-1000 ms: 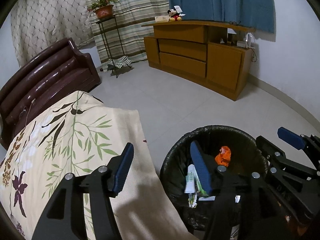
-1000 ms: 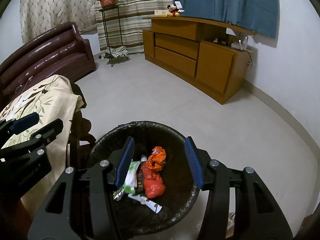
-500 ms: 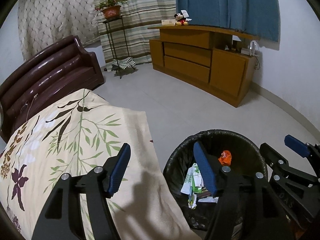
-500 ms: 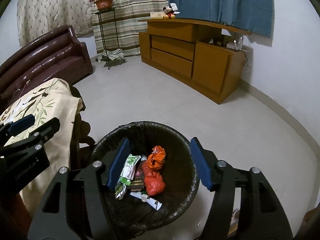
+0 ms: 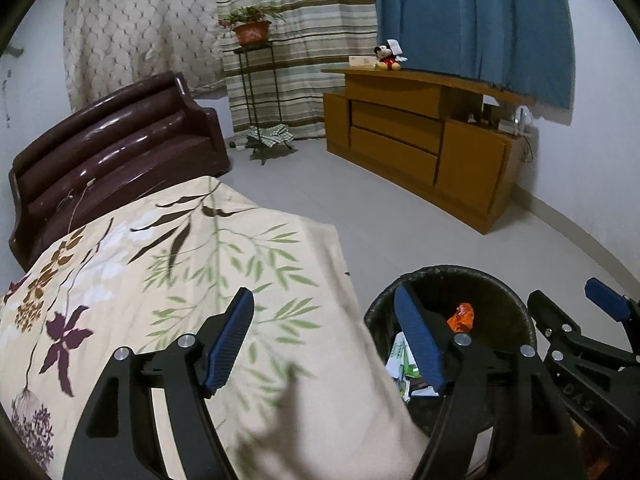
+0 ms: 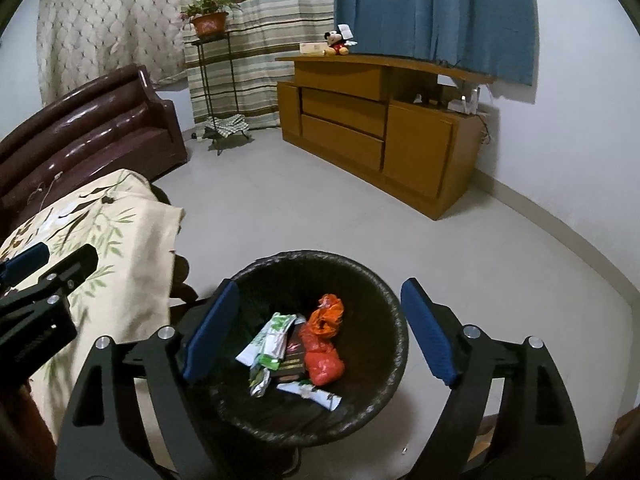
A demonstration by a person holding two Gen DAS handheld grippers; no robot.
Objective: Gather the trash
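A black-lined trash bin (image 6: 384,280) stands on the floor beside a cloth-covered table. Inside lie an orange wrapper (image 6: 326,318), a red bag (image 6: 322,362), green-and-white packets (image 6: 268,334) and a dark brown packet (image 6: 292,360). My right gripper (image 6: 320,334) hovers above the bin, jaws opening, nothing between them. My left gripper (image 5: 328,340) hangs over the table edge and the bin (image 5: 460,274) rim, jaws opening and empty. The right gripper's fingers (image 5: 604,304) show at the right of the left wrist view; the left gripper's fingers (image 6: 52,268) show at the left of the right wrist view.
A floral cloth (image 5: 160,264) covers the table at left. A dark brown sofa (image 5: 108,148) stands behind it. A wooden cabinet (image 6: 372,128) with a plush toy (image 6: 338,42) lines the far wall, next to a plant stand (image 6: 216,80). Grey tiled floor (image 6: 300,208) lies between.
Both grippers have opened wider and drawn back and up from the bin. More of the floral cloth shows in the left wrist view. The trash in the bin lies unmoved.
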